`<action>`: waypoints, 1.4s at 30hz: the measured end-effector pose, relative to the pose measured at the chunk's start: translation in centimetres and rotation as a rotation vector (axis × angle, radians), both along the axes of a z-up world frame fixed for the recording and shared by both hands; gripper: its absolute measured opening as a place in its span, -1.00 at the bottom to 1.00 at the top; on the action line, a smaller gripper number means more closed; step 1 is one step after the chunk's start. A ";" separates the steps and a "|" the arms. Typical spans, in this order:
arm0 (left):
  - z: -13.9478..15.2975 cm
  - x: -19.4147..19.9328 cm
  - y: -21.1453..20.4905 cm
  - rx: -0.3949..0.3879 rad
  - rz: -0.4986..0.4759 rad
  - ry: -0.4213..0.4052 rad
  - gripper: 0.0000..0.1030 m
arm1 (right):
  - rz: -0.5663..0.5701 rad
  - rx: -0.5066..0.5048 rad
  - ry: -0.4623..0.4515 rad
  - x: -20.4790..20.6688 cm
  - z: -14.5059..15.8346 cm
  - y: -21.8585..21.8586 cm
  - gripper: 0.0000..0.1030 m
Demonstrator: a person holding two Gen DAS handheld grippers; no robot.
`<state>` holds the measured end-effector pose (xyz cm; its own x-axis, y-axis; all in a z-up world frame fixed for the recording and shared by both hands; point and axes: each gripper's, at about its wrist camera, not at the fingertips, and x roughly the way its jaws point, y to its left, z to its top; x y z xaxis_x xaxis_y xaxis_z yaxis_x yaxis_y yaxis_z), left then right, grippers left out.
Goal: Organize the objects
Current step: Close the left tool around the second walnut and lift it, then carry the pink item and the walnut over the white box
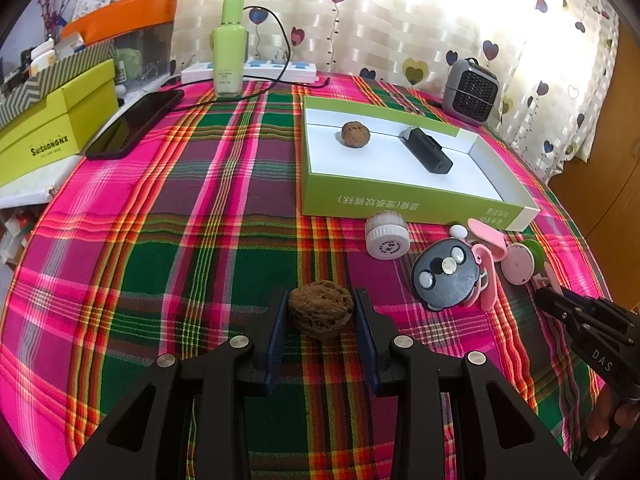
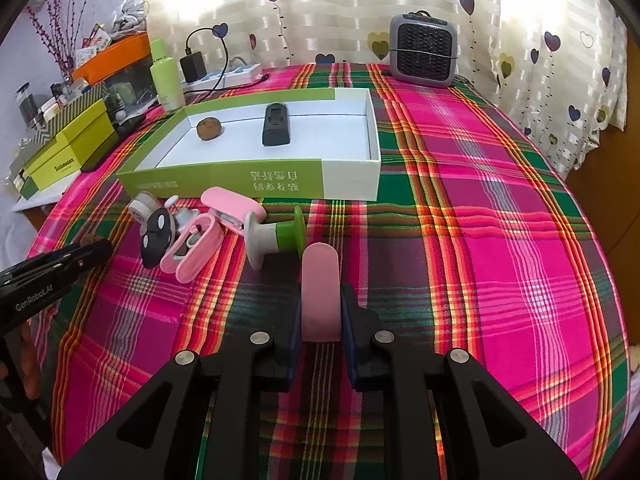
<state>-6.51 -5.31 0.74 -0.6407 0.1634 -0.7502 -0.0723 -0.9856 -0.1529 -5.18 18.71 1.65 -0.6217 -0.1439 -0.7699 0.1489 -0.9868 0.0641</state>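
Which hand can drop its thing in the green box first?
Probably the right: its fingers grip the pink piece just before the green box. The left's walnut sits farther back.

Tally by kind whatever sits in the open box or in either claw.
Walnuts: 2, the box walnut and the held walnut in the left claw
Black device: 1, in the box
Pink piece: 1, in the right claw
Total: 4

Left wrist: low over the tablecloth (image 1: 224, 216), facing the curtain (image 1: 400, 20).
Right wrist: likewise.
Shared: box (image 1: 404, 200) (image 2: 224, 180), heater (image 1: 472, 90) (image 2: 423, 50).
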 end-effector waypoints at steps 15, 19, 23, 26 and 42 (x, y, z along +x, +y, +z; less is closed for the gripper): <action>1.0 1.0 0.7 -0.007 -0.021 0.019 -0.41 | 0.003 -0.021 0.038 0.8 1.1 0.2 -0.64; 1.6 1.2 0.8 -0.007 -0.025 0.031 -0.41 | 0.010 -0.035 0.048 0.9 1.6 0.2 -0.64; 2.2 1.2 1.2 -0.007 -0.031 0.039 -0.41 | 0.018 -0.045 0.053 1.0 2.0 0.1 -0.64; 2.8 1.2 1.6 -0.009 -0.040 0.051 -0.41 | 0.026 -0.052 0.059 0.9 2.5 0.1 -0.64; 5.0 -2.4 3.9 -0.011 -0.095 0.073 -0.41 | 0.065 -0.075 0.069 -2.2 4.5 -0.3 -0.64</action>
